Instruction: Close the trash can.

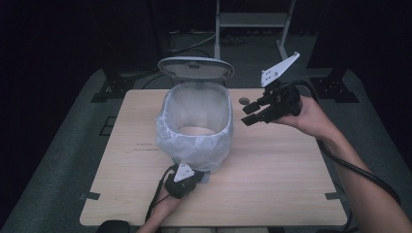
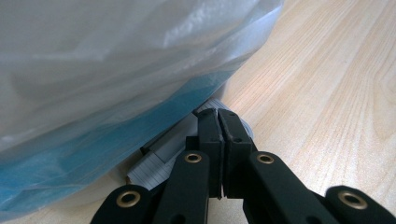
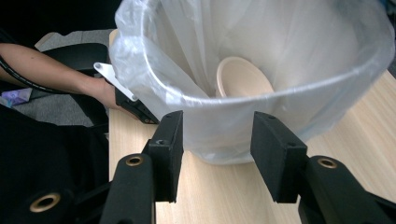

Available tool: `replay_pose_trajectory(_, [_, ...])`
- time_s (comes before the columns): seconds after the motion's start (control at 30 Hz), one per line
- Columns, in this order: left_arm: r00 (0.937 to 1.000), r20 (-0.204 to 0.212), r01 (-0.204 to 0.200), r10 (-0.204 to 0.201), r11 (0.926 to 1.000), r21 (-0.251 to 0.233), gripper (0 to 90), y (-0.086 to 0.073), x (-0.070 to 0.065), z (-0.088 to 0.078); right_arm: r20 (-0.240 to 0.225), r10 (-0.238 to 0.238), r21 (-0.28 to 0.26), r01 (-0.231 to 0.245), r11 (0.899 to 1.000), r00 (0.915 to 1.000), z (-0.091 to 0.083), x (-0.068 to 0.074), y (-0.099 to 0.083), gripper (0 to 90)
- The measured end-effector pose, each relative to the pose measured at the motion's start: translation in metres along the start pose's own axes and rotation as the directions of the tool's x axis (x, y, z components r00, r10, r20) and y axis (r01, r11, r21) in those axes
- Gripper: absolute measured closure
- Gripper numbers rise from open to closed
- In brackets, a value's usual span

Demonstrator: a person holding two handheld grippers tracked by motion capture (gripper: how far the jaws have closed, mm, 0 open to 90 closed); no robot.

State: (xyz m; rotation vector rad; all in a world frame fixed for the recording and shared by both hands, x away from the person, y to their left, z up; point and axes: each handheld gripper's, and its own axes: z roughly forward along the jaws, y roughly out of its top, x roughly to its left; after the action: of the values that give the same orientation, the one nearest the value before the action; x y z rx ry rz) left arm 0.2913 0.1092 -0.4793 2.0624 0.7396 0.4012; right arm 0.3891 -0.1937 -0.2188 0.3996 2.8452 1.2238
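On the wooden table (image 1: 272,165), the left gripper (image 1: 192,175), clenched, presses the bin (image 1: 194,121) pedal; the released right gripper (image 1: 252,114) likely reaches in next.

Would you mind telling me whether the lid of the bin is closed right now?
No, the lid stands tipped back behind the bin, whose bag-lined mouth is open to the high view.

A lined bin (image 1: 194,121) stands lid-up on the table (image 1: 272,170), left gripper (image 1: 182,180) at its base, right gripper (image 1: 262,109) beside its rim.

High view overhead facing forward, gripper views close, all sharing the bin (image 1: 194,121)
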Motion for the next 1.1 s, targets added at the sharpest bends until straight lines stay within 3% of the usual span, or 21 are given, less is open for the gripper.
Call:
replay_pose_trajectory(0.37, [0.9999,0.012,0.001,-0.001,1.0000,0.000,83.8,0.000,-0.001,0.000,-0.003,0.094,-0.027,-0.094,0.995,0.9955,0.005,-0.014,-0.045,51.0])
replay_pose_trajectory(0.43, [0.9996,0.028,0.008,-0.008,0.9999,-0.008,77.3,0.001,-0.002,-0.001,0.004,0.123,-0.035,-0.123,0.992,0.9924,0.006,-0.017,-0.058,50.2])
replay_pose_trajectory(0.5, [0.9980,0.063,0.000,0.001,0.9999,-0.010,76.5,0.002,-0.003,-0.003,0.003,0.136,-0.045,-0.136,0.990,0.9907,0.007,-0.019,-0.066,49.1])
replay_pose_trajectory(0.6, [0.9972,0.074,-0.004,0.005,0.9999,-0.014,72.2,0.003,-0.004,-0.004,0.013,0.150,-0.052,-0.149,0.988,0.9887,0.008,-0.022,-0.074,47.6])
replay_pose_trajectory(0.77, [0.9950,0.098,0.023,-0.019,0.9991,-0.036,68.3,0.008,-0.005,-0.012,0.031,0.176,-0.070,-0.173,0.982,0.9839,0.008,-0.025,-0.091,44.6])
replay_pose_trajectory(0.87, [0.9939,0.110,0.006,-0.004,0.9999,-0.011,64.4,0.009,-0.002,-0.016,0.034,0.183,-0.088,-0.180,0.980,0.9824,0.008,-0.025,-0.101,43.1])
replay_pose_trajectory(0.93, [0.9914,0.130,0.021,-0.019,0.9997,-0.013,62.4,0.007,0.002,-0.018,0.035,0.194,-0.094,-0.190,0.977,0.9803,0.007,-0.025,-0.106,42.7])
replay_pose_trajectory(1.1, [0.9897,0.139,-0.032,0.033,0.9994,-0.010,59.8,0.004,0.005,-0.029,0.058,0.209,-0.098,-0.202,0.974,0.9763,0.008,-0.025,-0.121,41.0])
